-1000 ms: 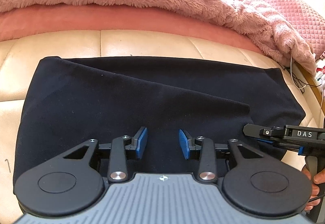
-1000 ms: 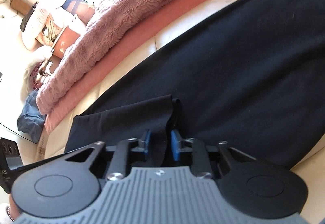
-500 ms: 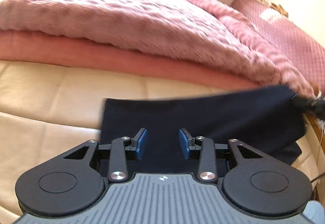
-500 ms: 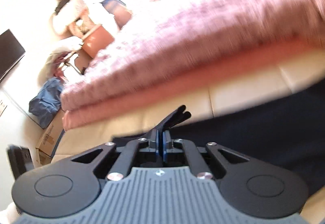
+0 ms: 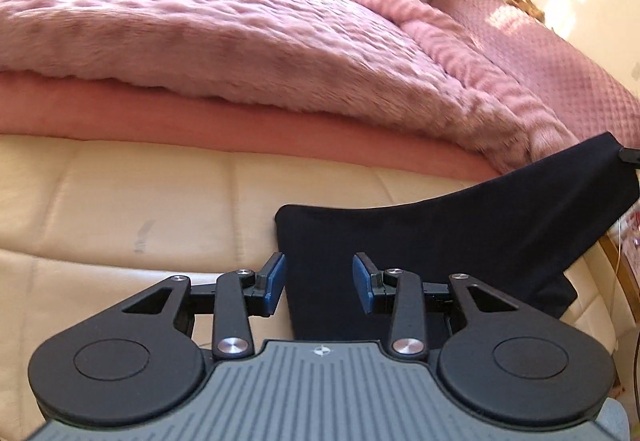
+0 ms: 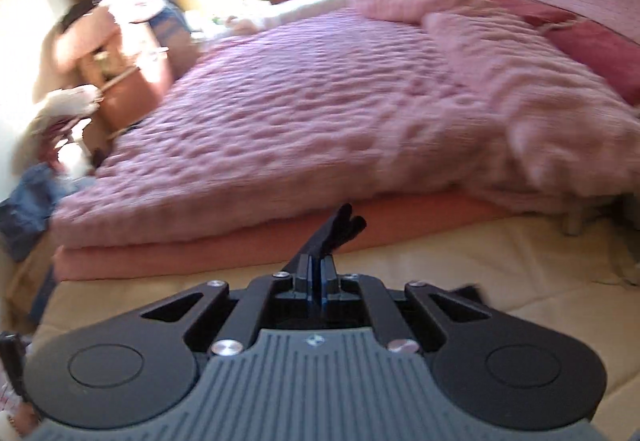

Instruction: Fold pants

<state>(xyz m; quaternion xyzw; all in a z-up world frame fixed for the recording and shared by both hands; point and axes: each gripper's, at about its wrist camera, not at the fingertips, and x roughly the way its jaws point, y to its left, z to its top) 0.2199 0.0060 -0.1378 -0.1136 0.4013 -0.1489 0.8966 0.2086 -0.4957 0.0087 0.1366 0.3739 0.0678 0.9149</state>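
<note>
Pants (image 5: 460,241) are lying dark navy on the cream cushion (image 5: 140,201) right in front of your left gripper (image 5: 319,283), with one corner being lifted toward the far right edge of the left view. Left gripper is hovering with its blue pads wide apart, gripping nothing; the near cloth edge is sitting between and just under the fingers. Right gripper (image 6: 320,275) is pinching, jaws closed tight on a small bunch of the dark fabric that is poking out past the fingertips in the right view, and you are carrying that bunch up above the cushion.

You are doing the fold-over, judging by the raised corner. To do it well, you are wanting to keep the right pinch firm, since only a small tuft is showing beyond the pads and it could slip. You are also wanting the left gripper pressing or clamping the near edge, so the lower layer is not dragging along with the lift. Aim to be laying the carried end square onto the opposite edge, not skewed.

Right view is blurring, so the exact amount of cloth held is hard to tell. Beyond the pants, the cushion is running up to a salmon sheet (image 5: 240,121), and the fuzzy pink blanket (image 5: 240,33) is lying over it, well apart from the fold.
</note>
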